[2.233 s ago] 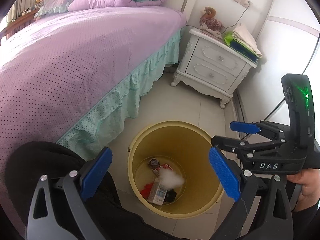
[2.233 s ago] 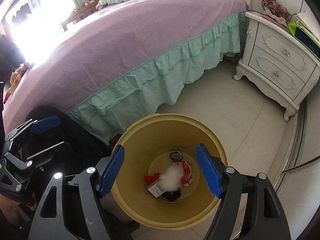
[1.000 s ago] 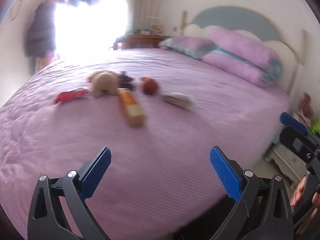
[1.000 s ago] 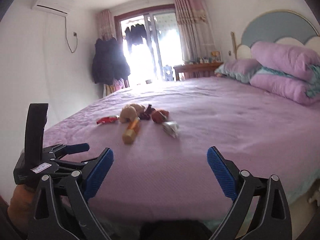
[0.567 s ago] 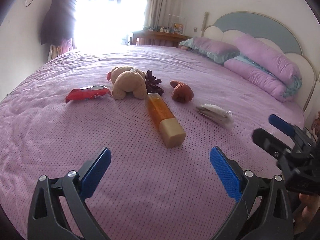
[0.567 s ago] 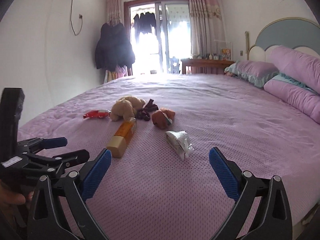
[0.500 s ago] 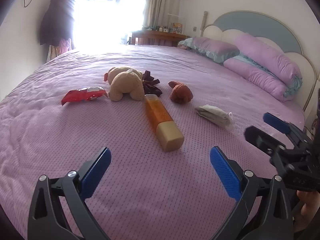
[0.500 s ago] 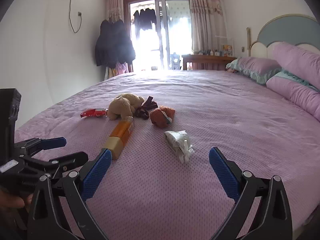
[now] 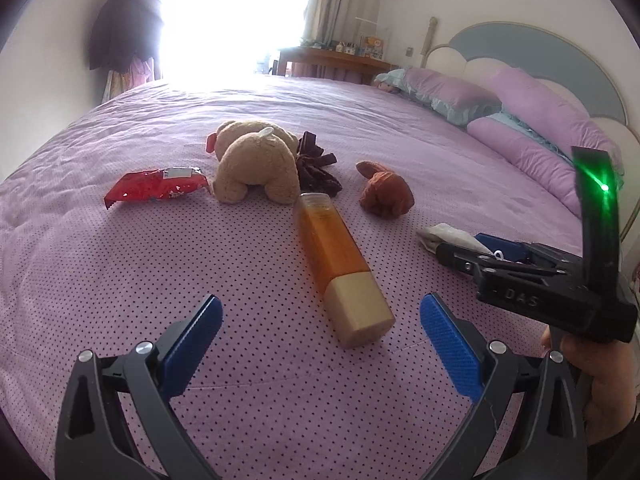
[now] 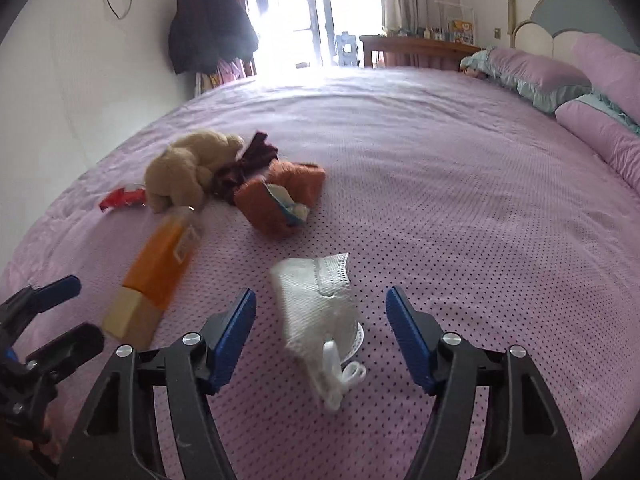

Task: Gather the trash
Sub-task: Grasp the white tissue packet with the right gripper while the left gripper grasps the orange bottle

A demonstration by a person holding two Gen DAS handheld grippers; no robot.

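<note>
1. The white mask (image 10: 320, 312) lies on the bed (image 10: 460, 200), near the orange bottle (image 10: 160, 268).
2. The right gripper (image 10: 320, 320) has come down around it; its fingers were just closing, not touching it.
3. The left gripper (image 9: 320, 320) fingers are wide apart.

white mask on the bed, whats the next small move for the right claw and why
Probably finish closing on the white mask. The right claw, which has just been closing, already straddles it, but its blue pads show gaps either side, so nothing is gripped yet.

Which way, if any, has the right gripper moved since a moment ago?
Yes, forward: the right gripper now straddles the mask on the bed, jaws just closing.
</note>
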